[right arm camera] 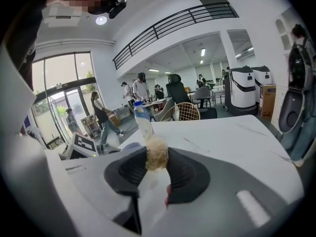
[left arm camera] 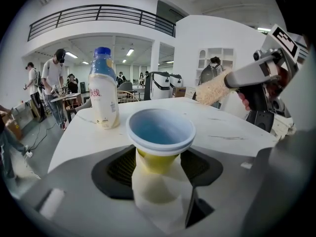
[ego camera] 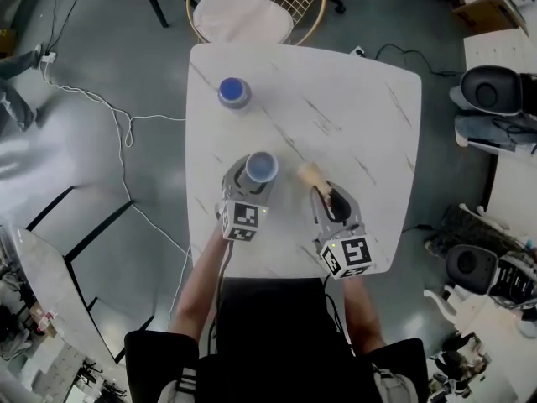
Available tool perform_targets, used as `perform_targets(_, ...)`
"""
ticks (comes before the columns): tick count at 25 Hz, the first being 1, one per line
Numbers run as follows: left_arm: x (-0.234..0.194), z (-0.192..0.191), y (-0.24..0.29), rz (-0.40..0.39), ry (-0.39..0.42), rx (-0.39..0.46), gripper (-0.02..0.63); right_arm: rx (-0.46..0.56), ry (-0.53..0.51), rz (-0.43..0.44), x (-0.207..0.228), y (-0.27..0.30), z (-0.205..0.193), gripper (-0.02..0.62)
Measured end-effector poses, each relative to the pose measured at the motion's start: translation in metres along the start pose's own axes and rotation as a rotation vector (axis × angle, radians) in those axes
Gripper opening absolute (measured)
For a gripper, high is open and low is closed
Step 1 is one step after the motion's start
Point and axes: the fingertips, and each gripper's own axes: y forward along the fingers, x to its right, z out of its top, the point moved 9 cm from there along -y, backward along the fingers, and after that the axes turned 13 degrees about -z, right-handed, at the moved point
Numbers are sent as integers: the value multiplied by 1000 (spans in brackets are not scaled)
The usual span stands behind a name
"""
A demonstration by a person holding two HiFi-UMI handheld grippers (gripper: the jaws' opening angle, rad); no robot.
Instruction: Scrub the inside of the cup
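Note:
A cup (ego camera: 261,167) with a blue inside and yellow outside stands upright on the white table (ego camera: 352,107). It sits between the jaws of my left gripper (ego camera: 250,177), whose black pads (left arm camera: 116,169) flank the cup (left arm camera: 160,132) without clearly pressing on it. My right gripper (ego camera: 332,201) is shut on the handle of a brush; its tan bristle head (ego camera: 311,175) points toward the cup from the right, a little apart from it. The left gripper view shows the brush (left arm camera: 213,90) above and right of the cup rim. The bristles (right arm camera: 157,156) stick out between the right pads.
A plastic bottle (ego camera: 234,92) with a blue cap stands farther back on the table, left of the middle. A wire chair (ego camera: 256,7) sits at the far edge. Cables (ego camera: 117,112) lie on the floor at left. People stand in the background hall.

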Motion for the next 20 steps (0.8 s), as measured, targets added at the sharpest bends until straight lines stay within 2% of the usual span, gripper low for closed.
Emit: perform_targets(20,0,4,11,7,-13,0,299,-8,15,1,11,0,-1,110)
